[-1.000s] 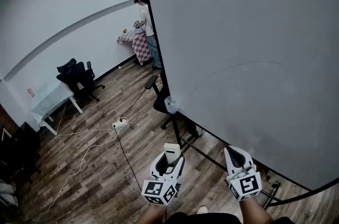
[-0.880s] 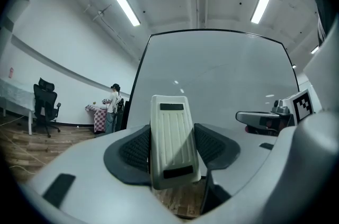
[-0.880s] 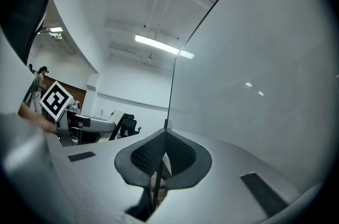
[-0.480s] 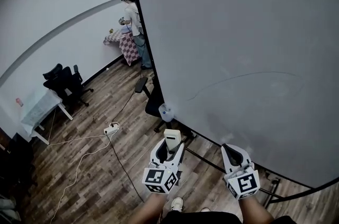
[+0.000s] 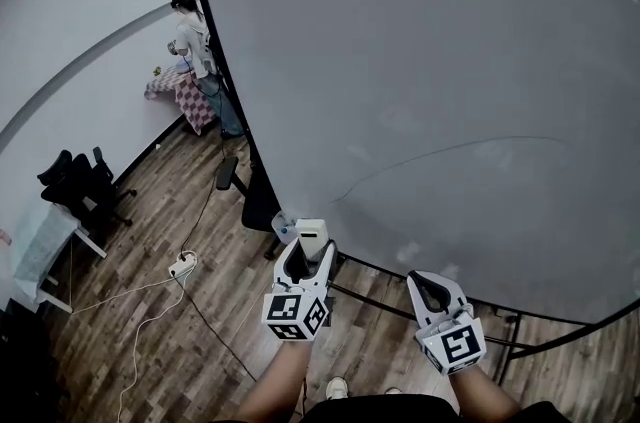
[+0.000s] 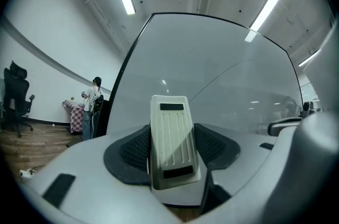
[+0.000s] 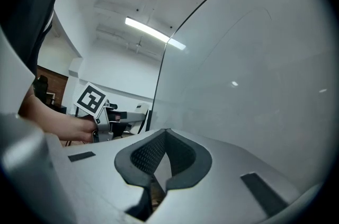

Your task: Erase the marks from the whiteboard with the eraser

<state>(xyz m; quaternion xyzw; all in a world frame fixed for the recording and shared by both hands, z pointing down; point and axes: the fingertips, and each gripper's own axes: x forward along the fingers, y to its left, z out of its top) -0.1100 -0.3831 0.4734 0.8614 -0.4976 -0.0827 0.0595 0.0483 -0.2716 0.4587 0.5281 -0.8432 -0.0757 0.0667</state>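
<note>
The big whiteboard (image 5: 420,61) fills the head view, with a thin curved pen line (image 5: 440,156) across its lower half. My left gripper (image 5: 308,256) is shut on a white ribbed eraser (image 5: 312,233), held just below the board's lower left edge. In the left gripper view the eraser (image 6: 170,143) stands up between the two dark pads, pointing at the whiteboard (image 6: 222,74) and its faint line (image 6: 214,81). My right gripper (image 5: 430,289) hangs under the board's lower edge, shut on nothing. In the right gripper view its pads (image 7: 151,157) meet, with the board (image 7: 254,59) close ahead.
A person (image 5: 197,46) stands at the far left beside a checkered table (image 5: 180,89). Black office chairs (image 5: 78,186) and a white table (image 5: 30,246) stand at the left. A power strip (image 5: 182,263) with cables lies on the wood floor. The board's stand bars (image 5: 385,303) run below it.
The whiteboard has come closer and now spreads further left in view. Both grippers sit nearer its lower edge, the left one still holding the eraser.
</note>
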